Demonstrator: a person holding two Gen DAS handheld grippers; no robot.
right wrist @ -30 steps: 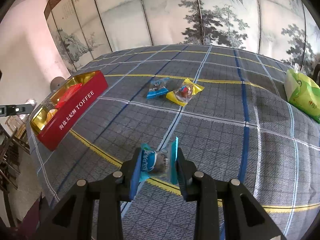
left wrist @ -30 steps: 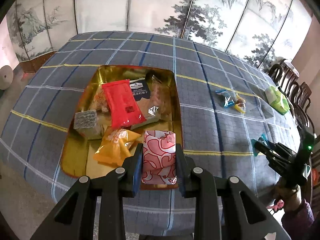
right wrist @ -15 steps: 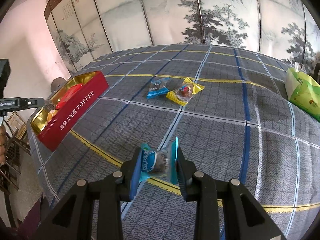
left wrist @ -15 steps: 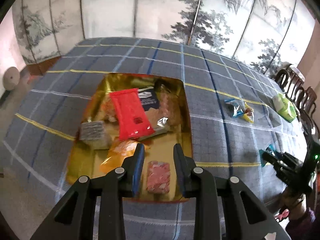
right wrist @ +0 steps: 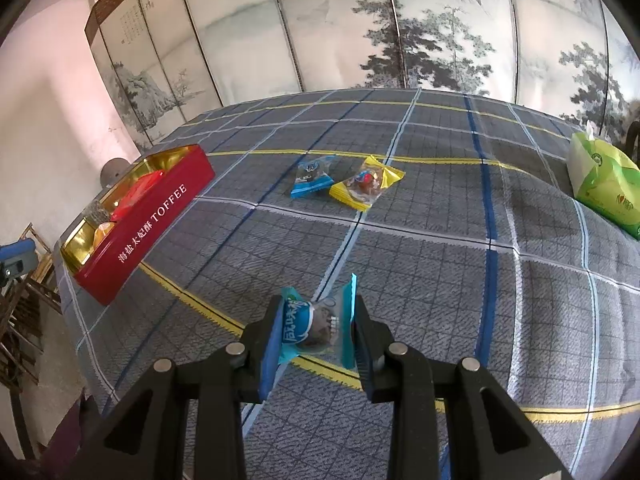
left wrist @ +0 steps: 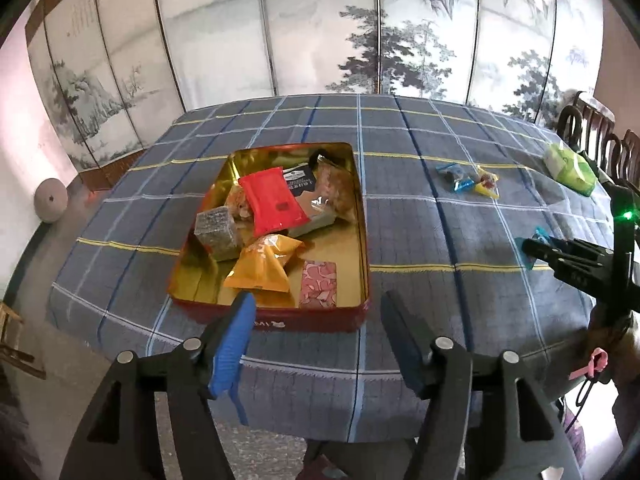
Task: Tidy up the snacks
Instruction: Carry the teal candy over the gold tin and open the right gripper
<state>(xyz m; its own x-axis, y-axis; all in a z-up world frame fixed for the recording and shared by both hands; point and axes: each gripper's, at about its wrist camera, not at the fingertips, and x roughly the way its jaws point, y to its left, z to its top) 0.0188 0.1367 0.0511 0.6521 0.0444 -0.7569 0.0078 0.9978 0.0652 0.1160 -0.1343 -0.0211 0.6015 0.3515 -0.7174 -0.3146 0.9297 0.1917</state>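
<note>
The left gripper (left wrist: 316,336) is hanging over the table's near edge with its ribbed blue pads spread; its jaws have just been opening, and nothing is lying between them. Just beyond it, the tin (left wrist: 362,216) is sitting near that edge: a rectangular metal box, red outside, shiny gold inside. The pink-and-white patterned packet (left wrist: 318,284) is lying flat in the tin's near right corner, clear of the pads. Beside it a crinkled orange bag (left wrist: 262,264) is resting on the gold floor, then a grey speckled cube (left wrist: 216,232), a glossy red packet (left wrist: 272,200) and a dark packet (left wrist: 298,178) toward the far wall.

The right gripper (right wrist: 316,328) is clenching a teal candy (right wrist: 316,320), a clear-windowed wrapper with white Chinese characters, just above the checked woven cloth (right wrist: 440,240) near the table's near edge. In this view the tin's (right wrist: 152,224) red side is reading "TOFFEE" after white Chinese characters. Farther out, mid-table, a blue candy (right wrist: 312,178) and a yellow candy (right wrist: 366,186) are lying touching. A green tissue pack (right wrist: 600,184) is sitting by the right edge.
</note>
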